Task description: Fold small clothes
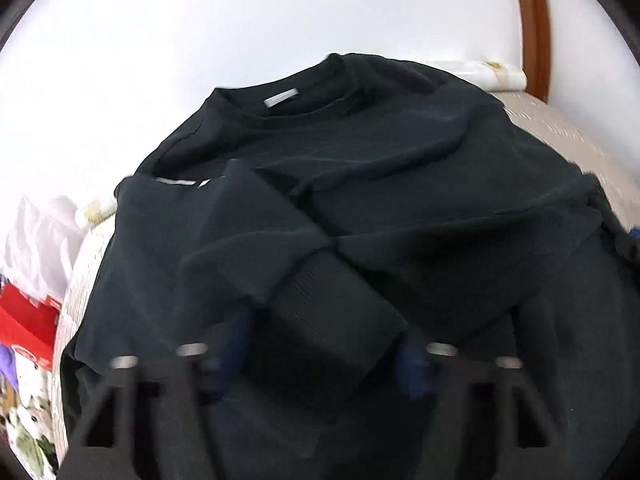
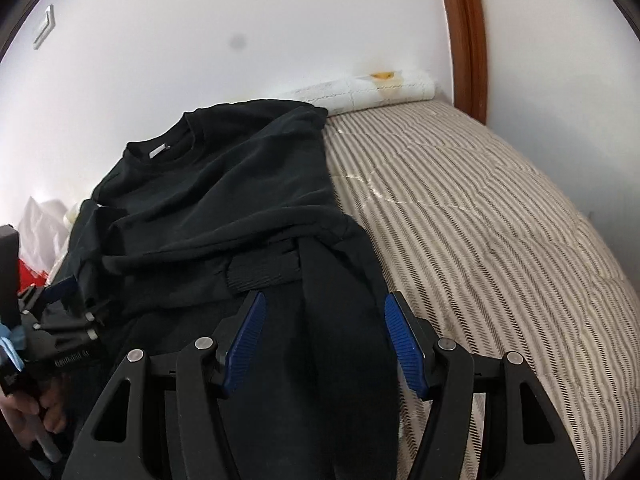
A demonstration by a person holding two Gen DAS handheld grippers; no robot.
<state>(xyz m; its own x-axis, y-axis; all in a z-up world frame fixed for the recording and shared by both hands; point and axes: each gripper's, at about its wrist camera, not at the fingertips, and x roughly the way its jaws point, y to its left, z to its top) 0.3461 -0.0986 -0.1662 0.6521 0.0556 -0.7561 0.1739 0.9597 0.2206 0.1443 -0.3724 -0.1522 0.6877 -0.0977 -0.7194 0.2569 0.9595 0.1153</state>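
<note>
Both of your hand-held grippers, left (image 1: 324, 354) and right (image 2: 324, 336), stood spread; sweatshirt (image 2: 224, 184) ran lengthwise ahead, hem nearest.

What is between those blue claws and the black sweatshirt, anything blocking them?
Nothing visible. The right gripper is open directly over the black sweatshirt, and the left gripper is open around its folded sleeve cuff on the striped bed.

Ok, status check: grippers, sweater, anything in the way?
Left gripper open. Right gripper open. Black sweater flat on striped bed, both sleeves folded in. Nothing obstructing.
</note>
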